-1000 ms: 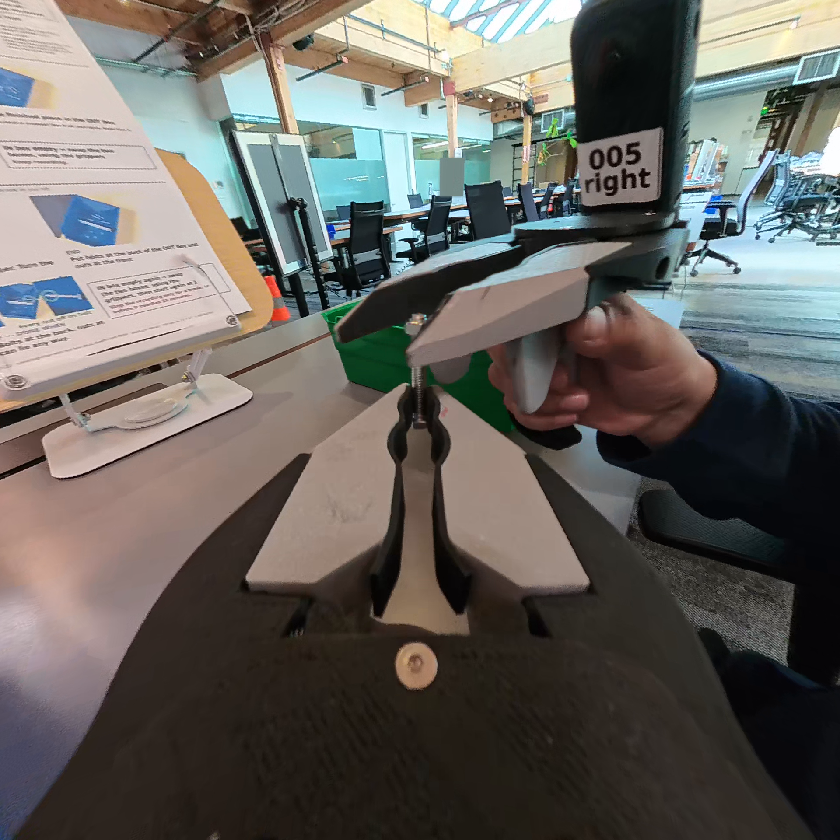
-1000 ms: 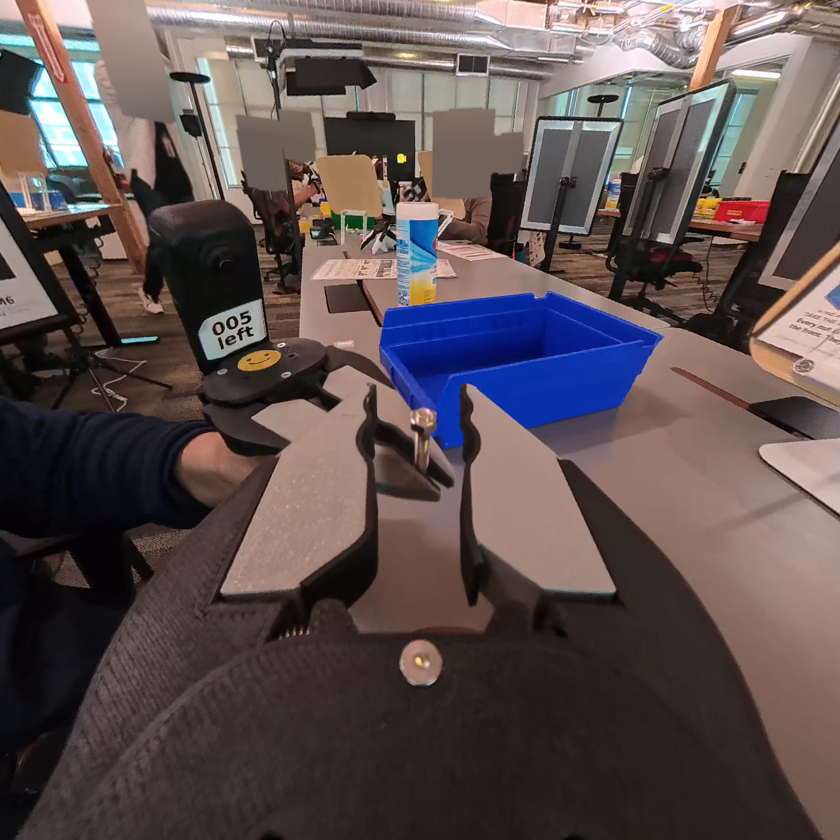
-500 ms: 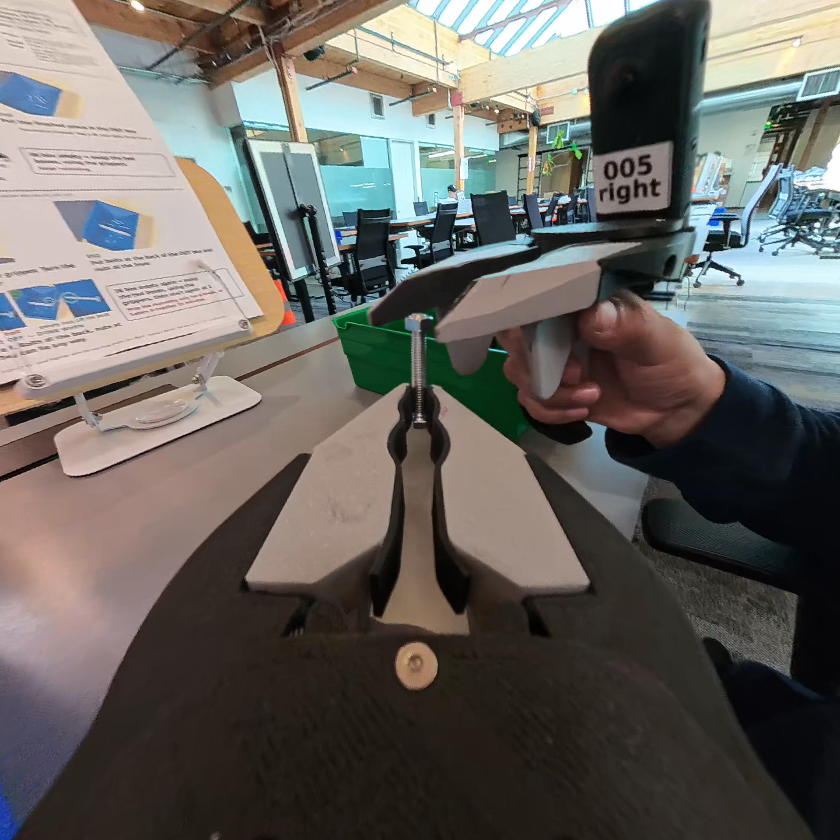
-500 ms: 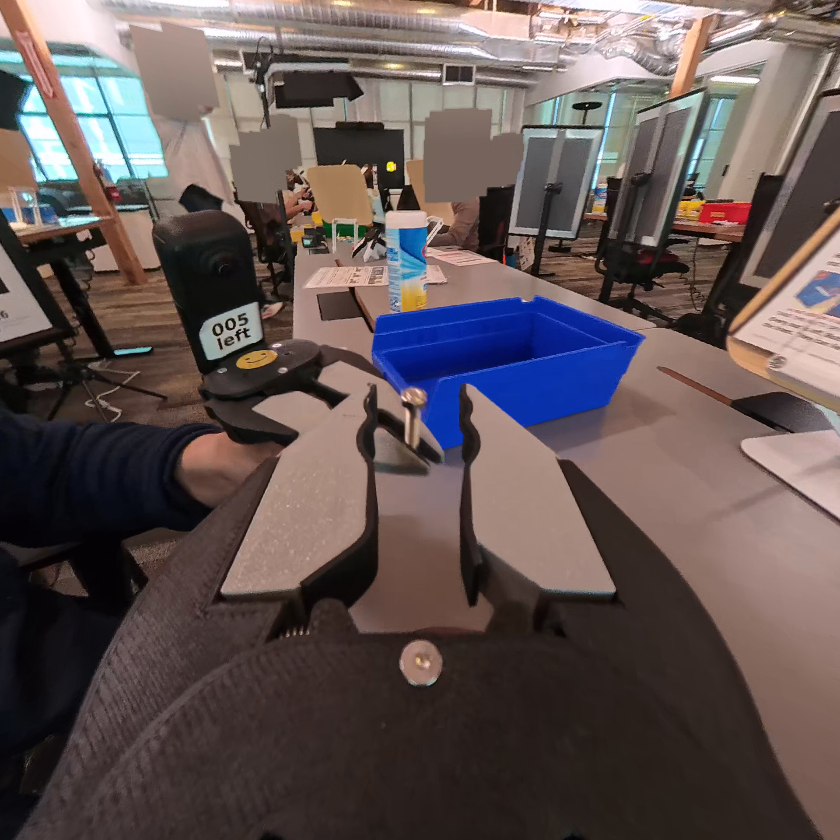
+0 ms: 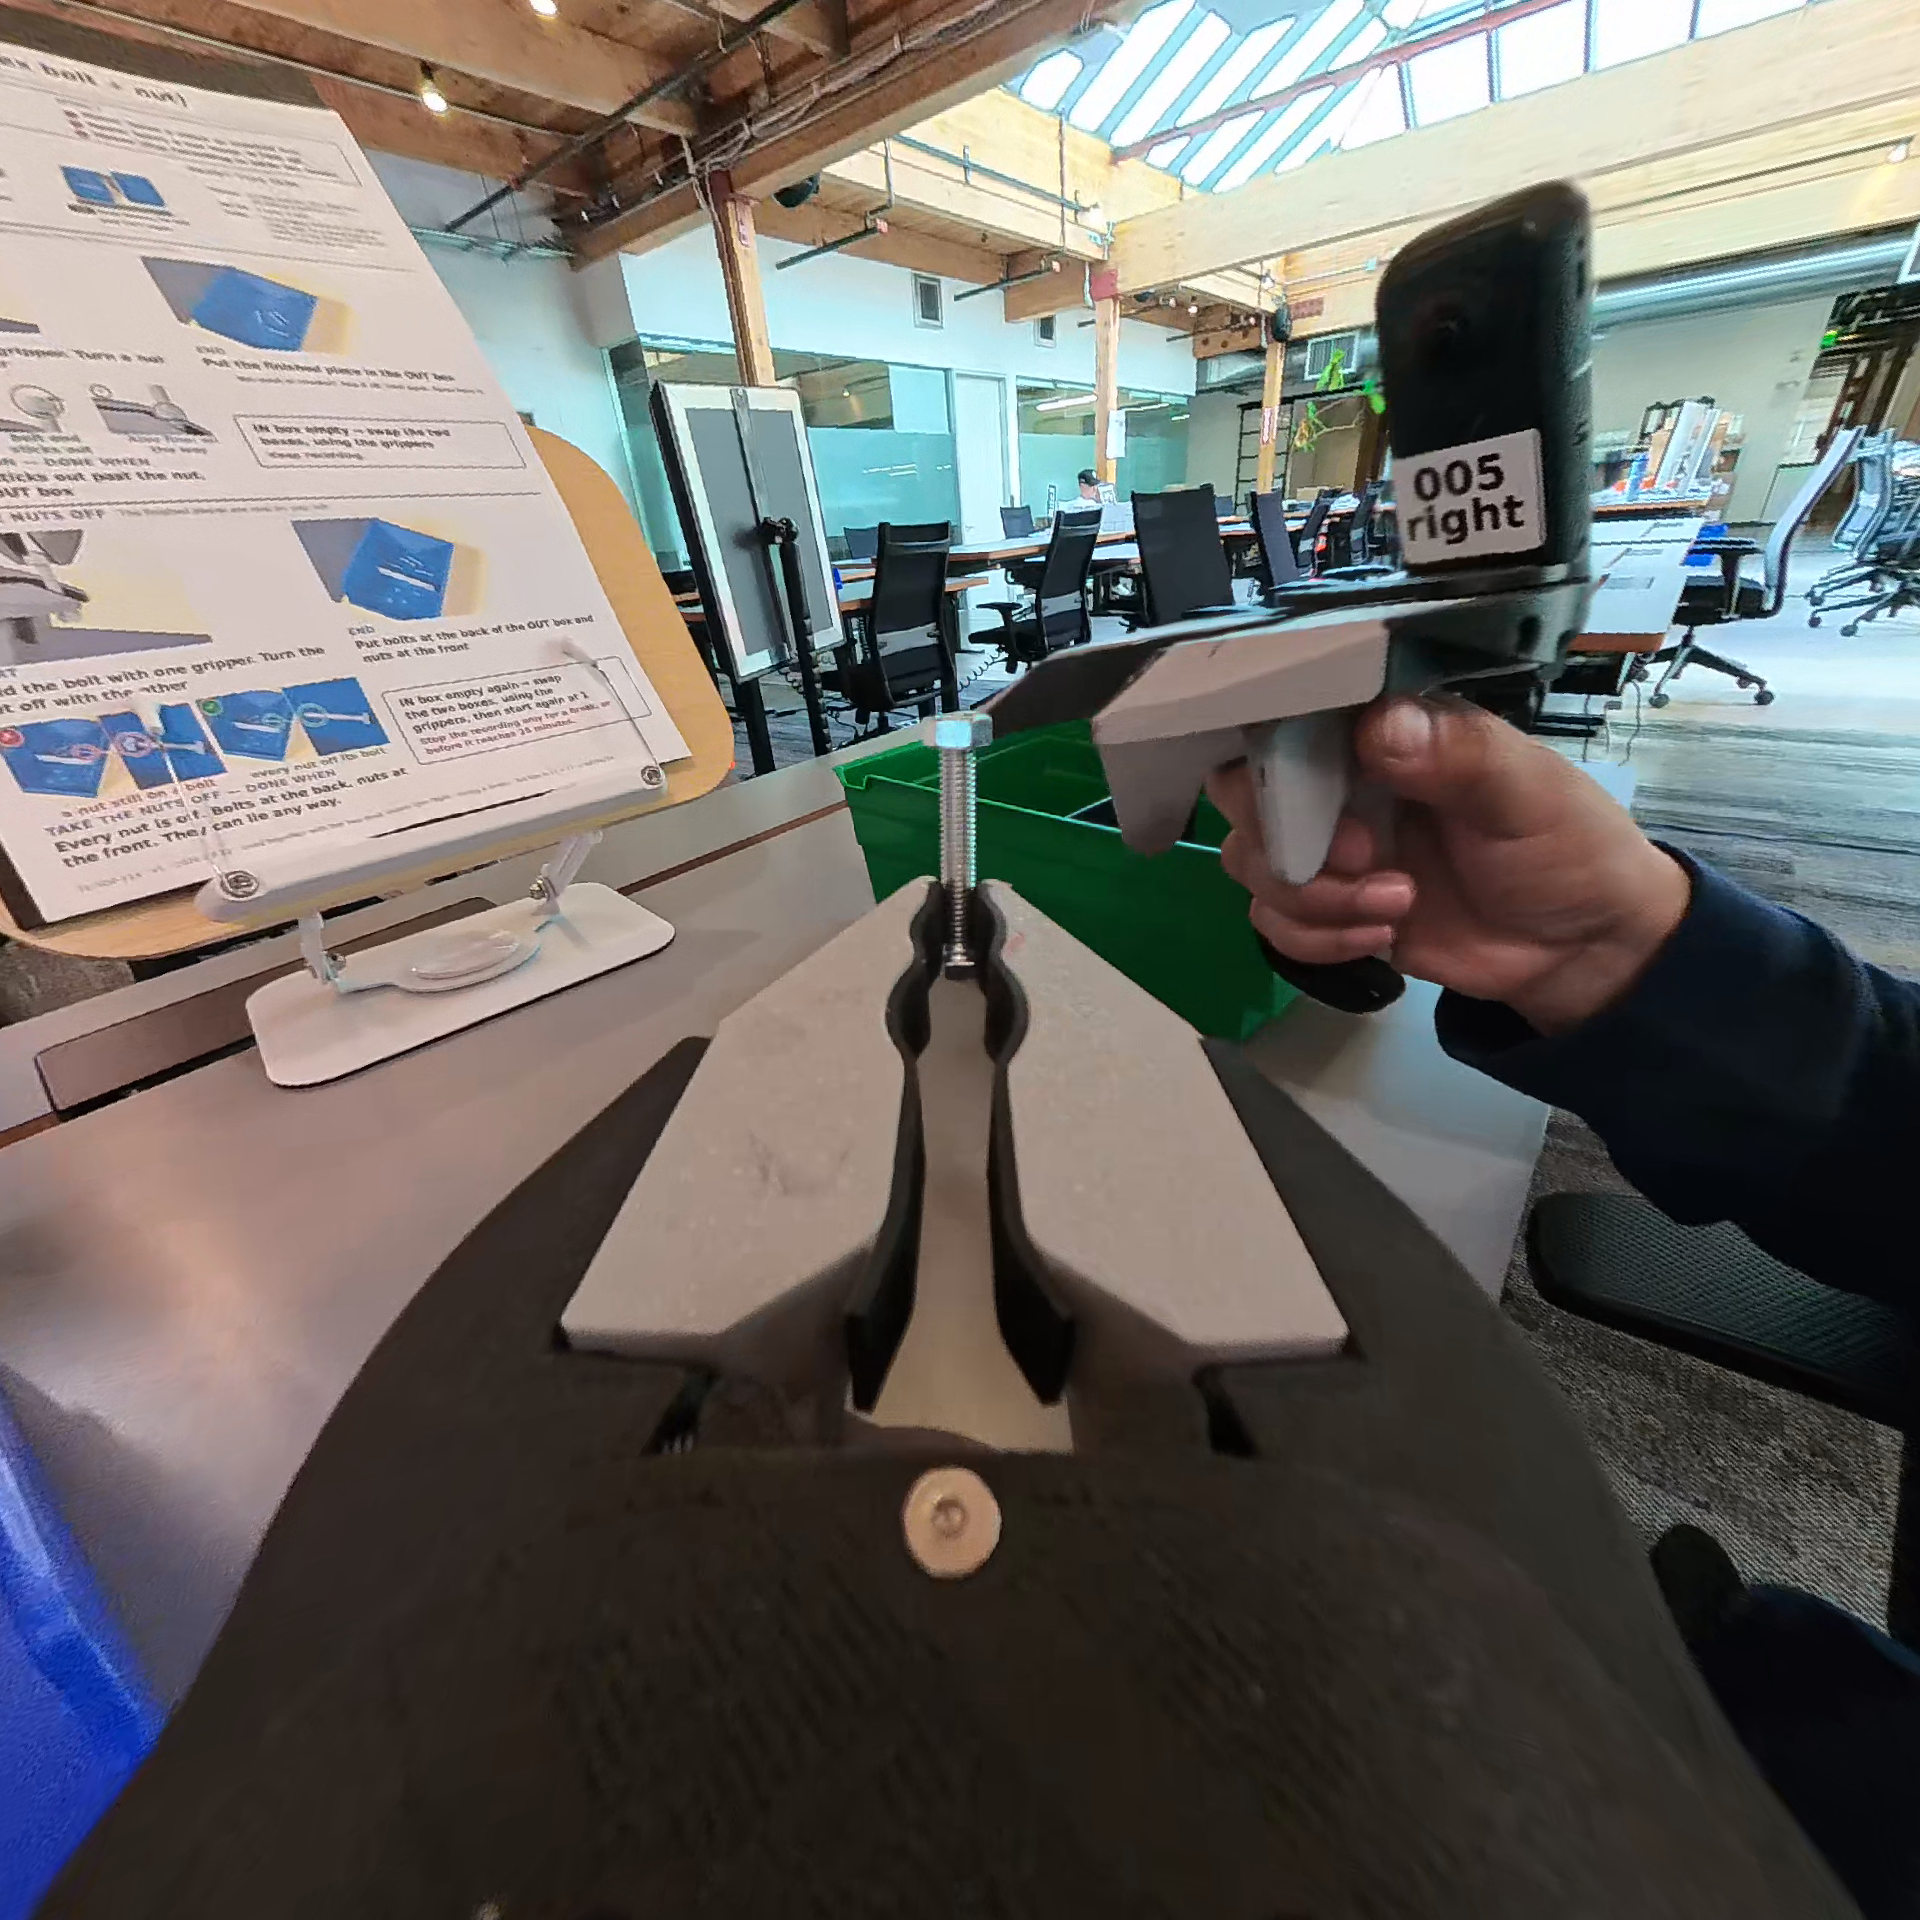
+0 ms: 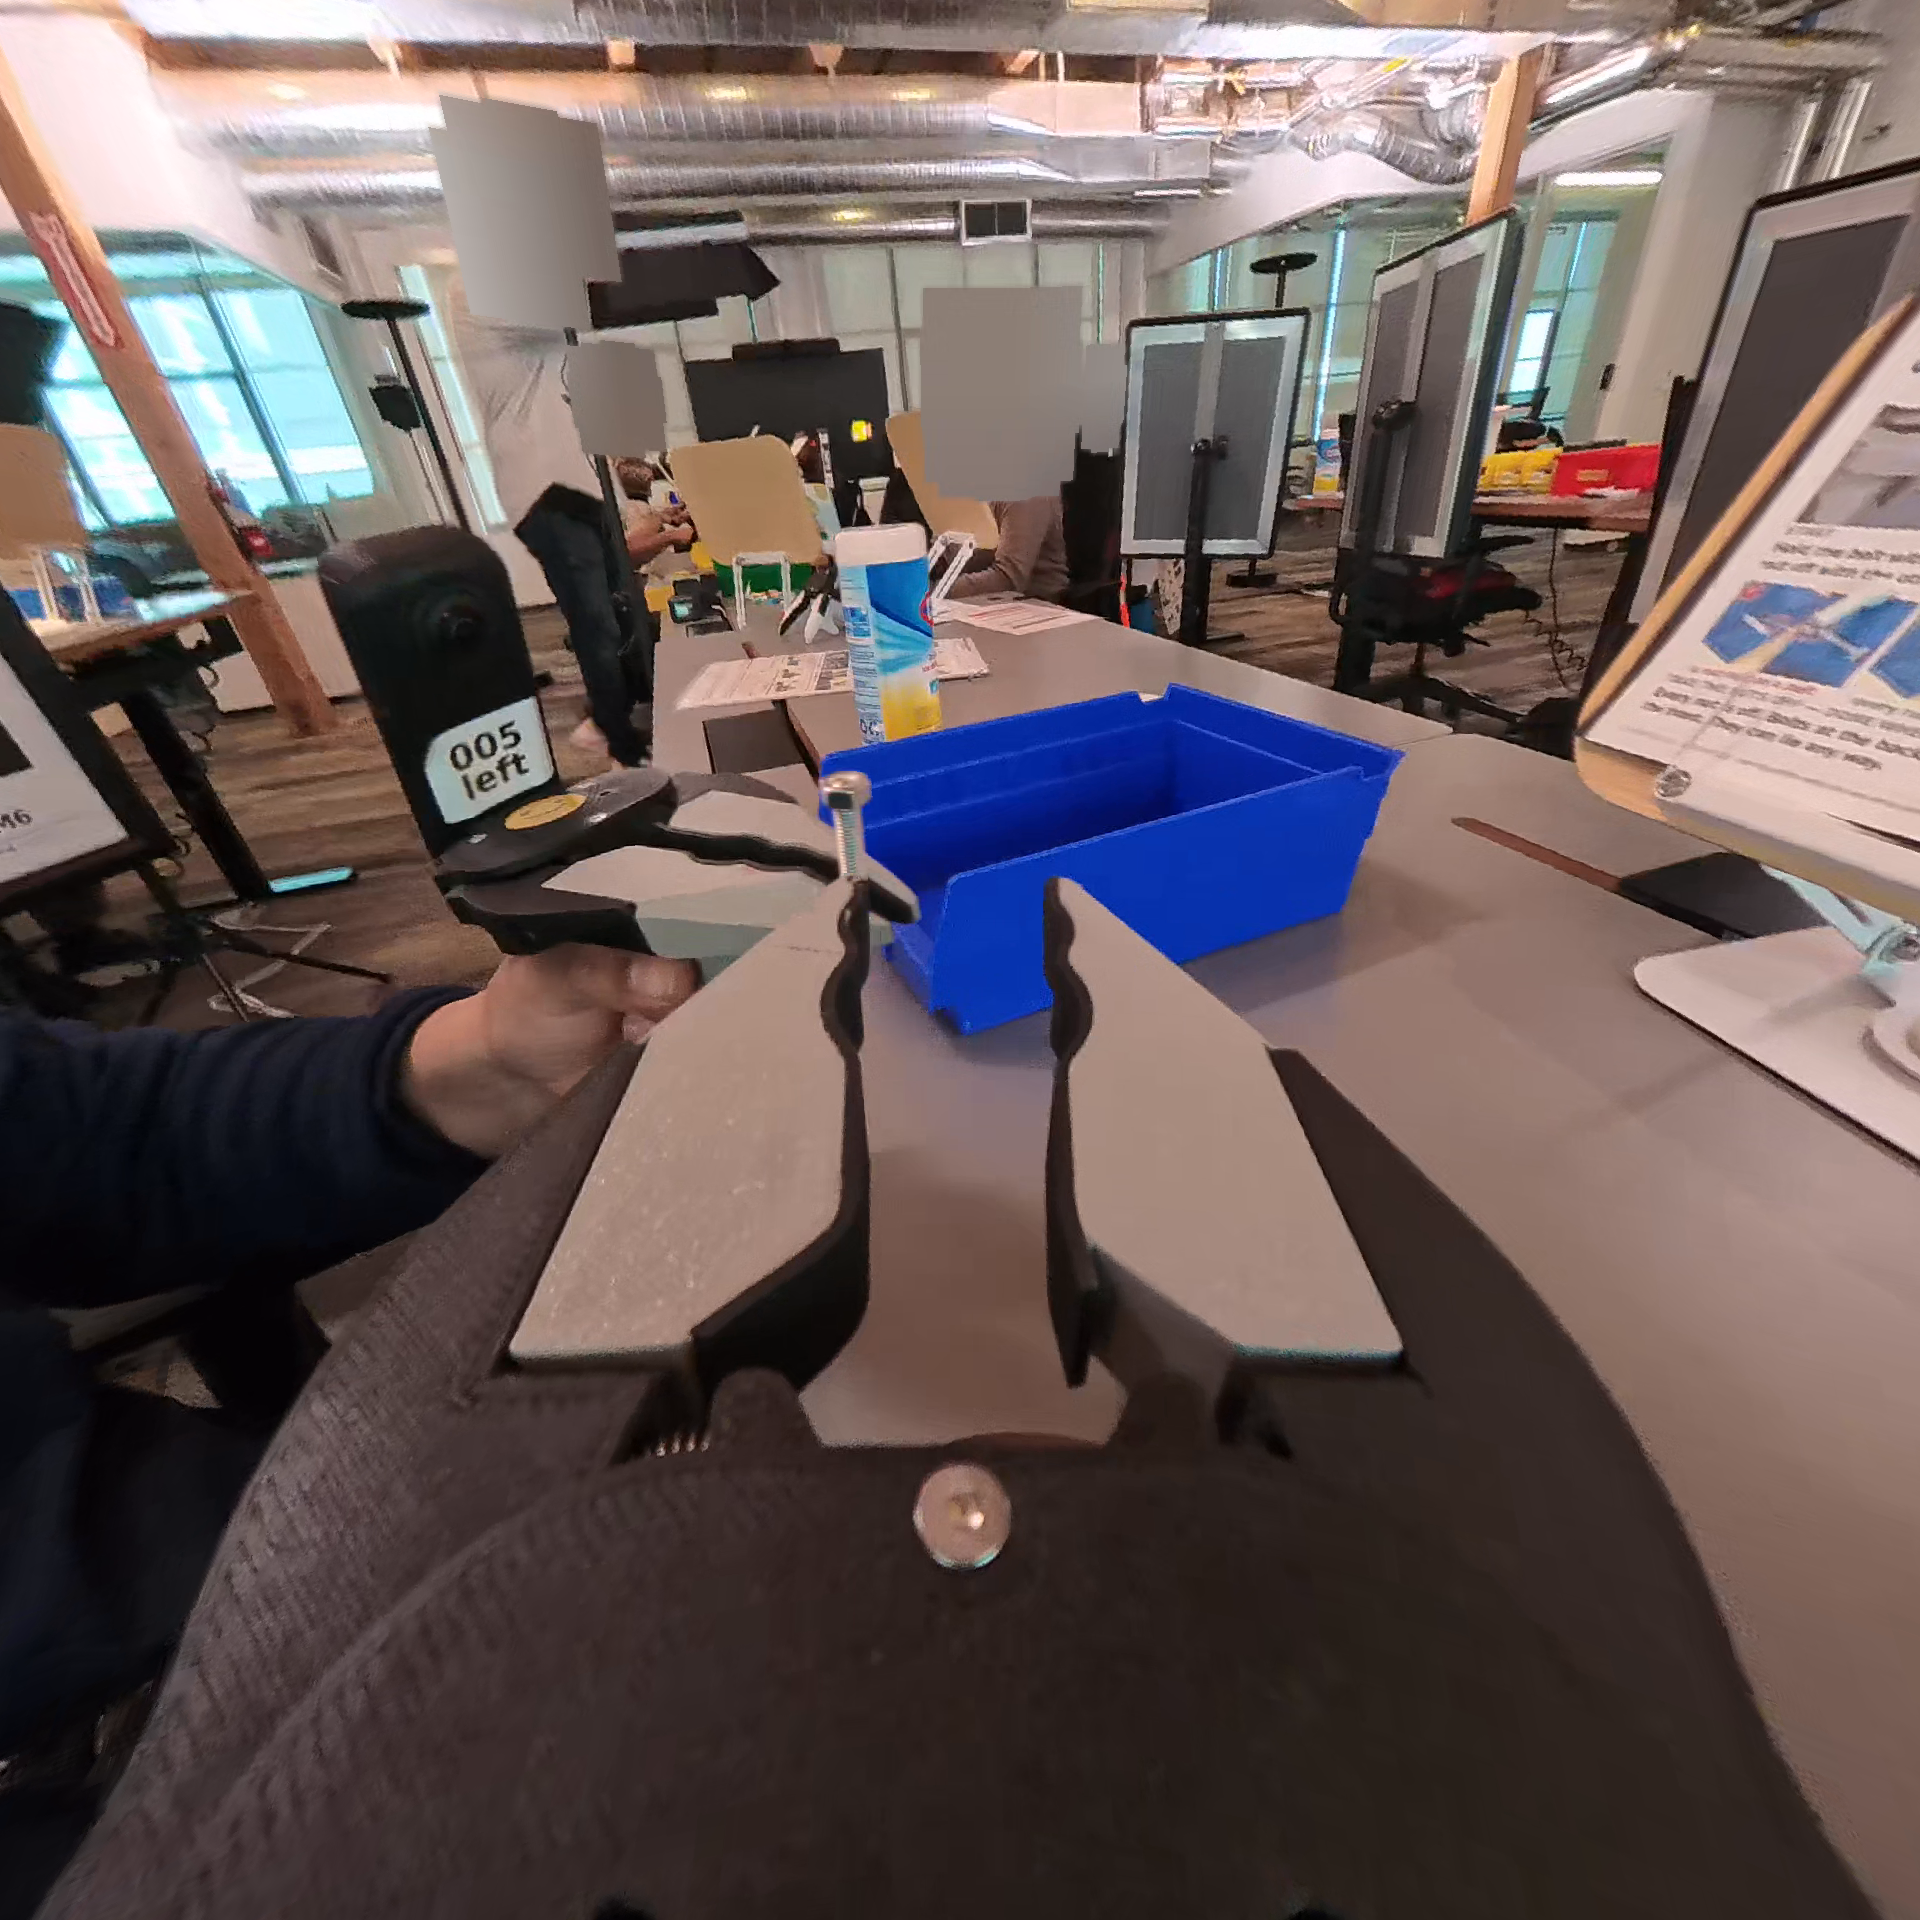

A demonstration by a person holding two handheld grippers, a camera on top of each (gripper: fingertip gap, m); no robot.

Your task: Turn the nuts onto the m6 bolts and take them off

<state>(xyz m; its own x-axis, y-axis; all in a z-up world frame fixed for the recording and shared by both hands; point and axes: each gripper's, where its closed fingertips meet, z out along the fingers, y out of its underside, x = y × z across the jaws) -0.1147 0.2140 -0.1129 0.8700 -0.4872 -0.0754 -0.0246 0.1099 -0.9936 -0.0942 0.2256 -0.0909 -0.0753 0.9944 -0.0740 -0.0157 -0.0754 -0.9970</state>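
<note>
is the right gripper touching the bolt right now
Apart. The left wrist view shows the right gripper just right of the bolt head, background visible between them. In the right wrist view its open fingers hold nothing; the left gripper clamps the bolt.

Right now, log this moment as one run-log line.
left hand-held gripper: shut on bolt, upright | right hand-held gripper: open, empty | nut: none visible | blue bin: looks empty

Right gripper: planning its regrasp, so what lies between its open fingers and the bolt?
Nothing. In the left wrist view, only air separates the right gripper from the bolt head; the left gripper clamps the bolt's lower end.
</note>
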